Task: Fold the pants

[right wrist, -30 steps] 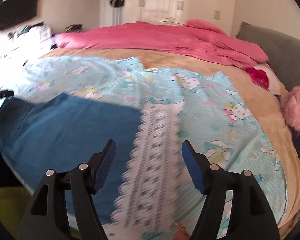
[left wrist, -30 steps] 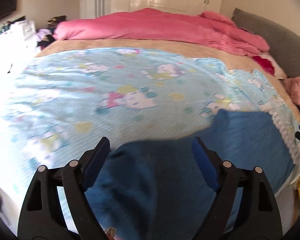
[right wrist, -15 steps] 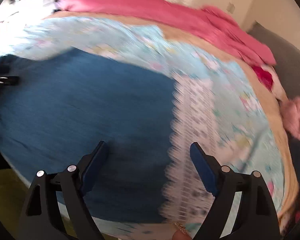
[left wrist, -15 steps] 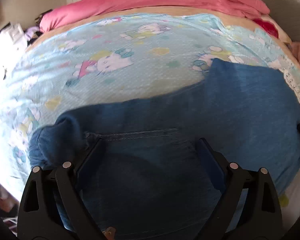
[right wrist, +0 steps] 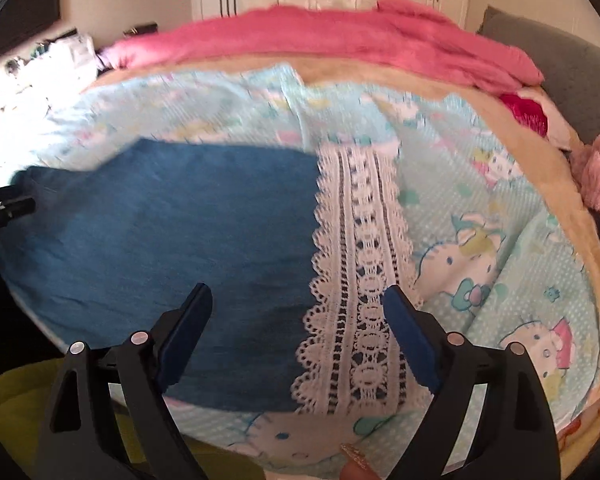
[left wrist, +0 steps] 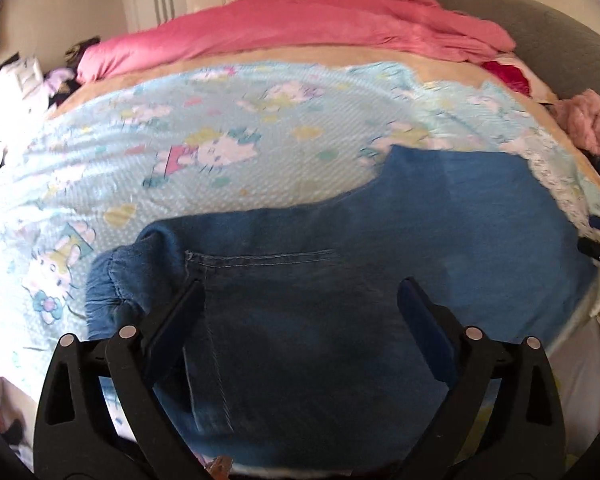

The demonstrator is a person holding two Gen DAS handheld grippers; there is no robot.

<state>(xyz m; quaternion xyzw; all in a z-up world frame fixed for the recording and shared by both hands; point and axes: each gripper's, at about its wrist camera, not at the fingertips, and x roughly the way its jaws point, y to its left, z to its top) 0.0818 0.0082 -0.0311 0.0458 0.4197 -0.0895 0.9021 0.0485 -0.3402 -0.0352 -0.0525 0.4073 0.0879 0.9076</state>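
Both your grippers, left gripper (left wrist: 300, 312) and right gripper (right wrist: 298, 316), have just opened wide, empty above the pants (left wrist: 380, 280). You look between folds; next, pinch an edge.

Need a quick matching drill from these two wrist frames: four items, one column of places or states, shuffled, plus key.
Items:
1. pants
2. pink duvet
3. lace strip
4. left gripper

Places or states:
A. bunched along the far side of the bed
B. jaws open above the denim
C. lying spread on the cartoon-print sheet
D. white band right beside the pants' edge

Pairs: 1-C, 2-A, 3-D, 4-B
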